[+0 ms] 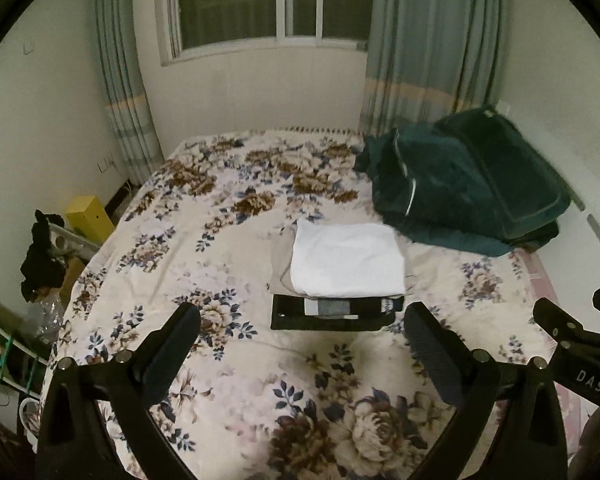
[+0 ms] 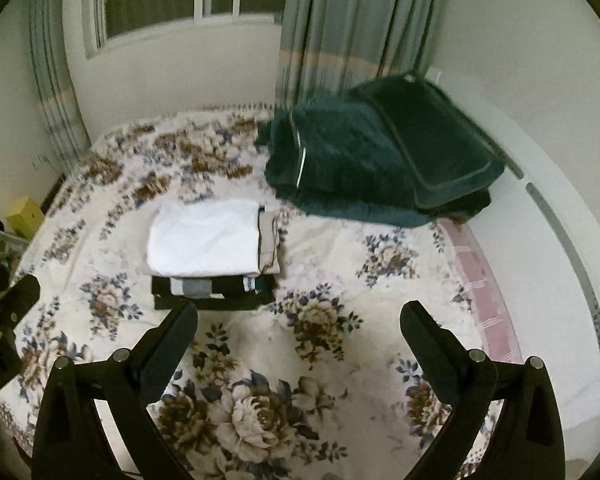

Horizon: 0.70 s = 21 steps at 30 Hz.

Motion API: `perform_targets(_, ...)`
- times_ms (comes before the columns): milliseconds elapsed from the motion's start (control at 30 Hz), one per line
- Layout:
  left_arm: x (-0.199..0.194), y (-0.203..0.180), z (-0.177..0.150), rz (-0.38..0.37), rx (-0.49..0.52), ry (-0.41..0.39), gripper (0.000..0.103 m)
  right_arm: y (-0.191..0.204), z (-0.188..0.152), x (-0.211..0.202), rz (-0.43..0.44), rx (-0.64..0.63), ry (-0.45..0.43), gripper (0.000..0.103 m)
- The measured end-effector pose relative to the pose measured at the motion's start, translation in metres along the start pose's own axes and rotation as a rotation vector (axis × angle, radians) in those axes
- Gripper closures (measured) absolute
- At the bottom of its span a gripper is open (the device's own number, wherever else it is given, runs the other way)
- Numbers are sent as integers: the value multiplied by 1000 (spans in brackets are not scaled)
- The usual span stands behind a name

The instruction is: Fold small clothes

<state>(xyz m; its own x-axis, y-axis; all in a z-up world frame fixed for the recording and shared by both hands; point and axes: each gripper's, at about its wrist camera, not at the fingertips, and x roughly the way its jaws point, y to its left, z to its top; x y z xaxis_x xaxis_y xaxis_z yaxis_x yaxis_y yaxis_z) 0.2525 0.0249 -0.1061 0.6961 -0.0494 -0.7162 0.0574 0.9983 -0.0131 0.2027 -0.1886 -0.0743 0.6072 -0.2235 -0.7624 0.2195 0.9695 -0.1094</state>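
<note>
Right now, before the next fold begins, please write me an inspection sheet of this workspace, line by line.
Surface: floral bedsheet covers the bed, lightly wrinkled, with bare sheet in front of the stack.
Job's things: stack of folded clothes at mid-bed, white folded piece on top, beige and dark pieces beneath.
Clutter: dark green bedding heaped at the far right corner, apart from the stack.
Grippers: left gripper open, holding nothing; right gripper open, holding nothing.
Cables: nothing seen on the bed.
Surroundings: window with curtains; yellow box and dark cloth beside the bed at left.
</note>
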Motion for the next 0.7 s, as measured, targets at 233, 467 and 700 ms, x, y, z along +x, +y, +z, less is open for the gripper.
perform_targets(233,-88,-3,-8,-9,4,-94,0,-17,-18,-116,30,-5,-120,1)
perform_targets(467,-144,-4,-21,-10,-6,-148,0,-29,-35,-195,54,-10,-203,1)
perform_targets(700,-178,-9,-34,-10,-6,-181,0,-41,-48,-238,76,-7,-242,1)
